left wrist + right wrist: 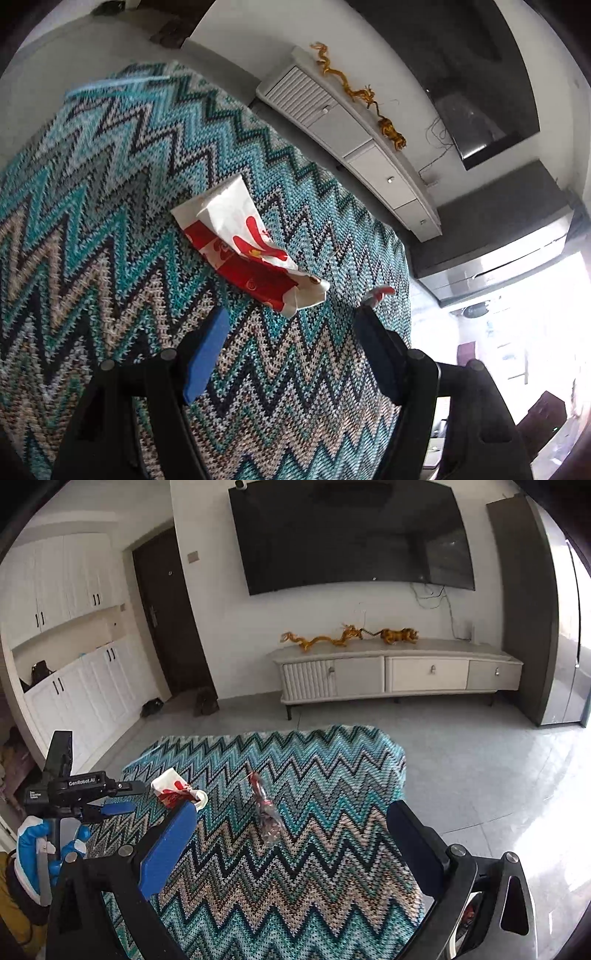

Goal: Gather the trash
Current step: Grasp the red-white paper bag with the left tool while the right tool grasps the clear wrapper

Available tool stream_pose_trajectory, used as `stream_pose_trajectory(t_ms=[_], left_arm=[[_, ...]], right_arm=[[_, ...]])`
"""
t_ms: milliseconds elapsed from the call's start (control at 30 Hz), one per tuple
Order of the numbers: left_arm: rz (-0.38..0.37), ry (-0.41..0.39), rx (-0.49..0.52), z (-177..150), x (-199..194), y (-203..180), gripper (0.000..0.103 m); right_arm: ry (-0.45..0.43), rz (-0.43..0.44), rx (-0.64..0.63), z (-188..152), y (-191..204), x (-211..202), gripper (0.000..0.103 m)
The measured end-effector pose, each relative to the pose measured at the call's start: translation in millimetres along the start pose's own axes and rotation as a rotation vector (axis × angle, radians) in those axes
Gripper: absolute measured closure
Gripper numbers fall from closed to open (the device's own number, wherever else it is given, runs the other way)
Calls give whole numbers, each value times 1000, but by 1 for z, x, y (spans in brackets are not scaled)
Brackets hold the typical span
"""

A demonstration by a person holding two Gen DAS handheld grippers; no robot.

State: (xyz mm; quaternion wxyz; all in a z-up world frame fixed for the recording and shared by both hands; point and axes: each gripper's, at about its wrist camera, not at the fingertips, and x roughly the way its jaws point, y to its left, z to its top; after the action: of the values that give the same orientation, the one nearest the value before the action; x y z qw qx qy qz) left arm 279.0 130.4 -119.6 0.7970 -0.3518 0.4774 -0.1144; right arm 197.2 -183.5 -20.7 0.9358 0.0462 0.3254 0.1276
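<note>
1. Left gripper (291, 325): jaws spread wide, nothing between them. In its own wrist view the blue pad (207, 356) sits at near left and the dark finger at near right, both held above the zigzag blanket (110, 221). In the right wrist view the same tool (118, 806) appears at the near left edge, held by a blue-and-white gloved hand (35, 849), its tips pointing toward the paper wrapper.

2. Right gripper (291, 834): jaws likewise wide apart and empty, poised over the near part of the blanket (295, 904), with the clear plastic wrapper lying beyond and between the fingers.

3. Crumpled red-and-white paper wrapper (247, 247): lies on the blanket just beyond the left gripper's tips, apart from them. Judged light, soft and easily crushed, with little slip. Best hold is judged to be the bunched near end, where folds stand up from the knit; a flat panel would offer the pads nothing to close on.

4. Clear plastic wrapper with red print (264, 812): lies mid-blanket, elongated, running near to far. Judged very light, thin, crinkly and slippery. A pinch across the narrow twisted middle looks safest. Only its red tip (378, 293) shows in the left view, at the right.

5. Risk noted: the blanket is soft and knitted; pads driven low could snag or gather the fabric with the trash.

6. Far field: a TV cabinet (399, 672) stands against the wall beyond the blanket. No bin is seen in either view.
</note>
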Motion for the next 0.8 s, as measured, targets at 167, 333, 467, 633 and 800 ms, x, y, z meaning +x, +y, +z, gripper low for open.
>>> stream_pose_trajectory(t_ms=[167,333,467,633,800], left_arm=[[-42,31,-93,8,30,8,33],[-53,54,-189,10,54,15,33],[-60,35,-247,14,64,18,33],[-46,12,-328,22,71,21,37],[-24,13,-390,24,67,37,67]], right_arm=[[94,59,-14,-6,8,62,0],[166,93,-16,-11,12,111,3],[212,105,-22,-14,13,139,14],[242,118,-17,-19,14,163,41],[267,124,-21,-28,12,173,70]])
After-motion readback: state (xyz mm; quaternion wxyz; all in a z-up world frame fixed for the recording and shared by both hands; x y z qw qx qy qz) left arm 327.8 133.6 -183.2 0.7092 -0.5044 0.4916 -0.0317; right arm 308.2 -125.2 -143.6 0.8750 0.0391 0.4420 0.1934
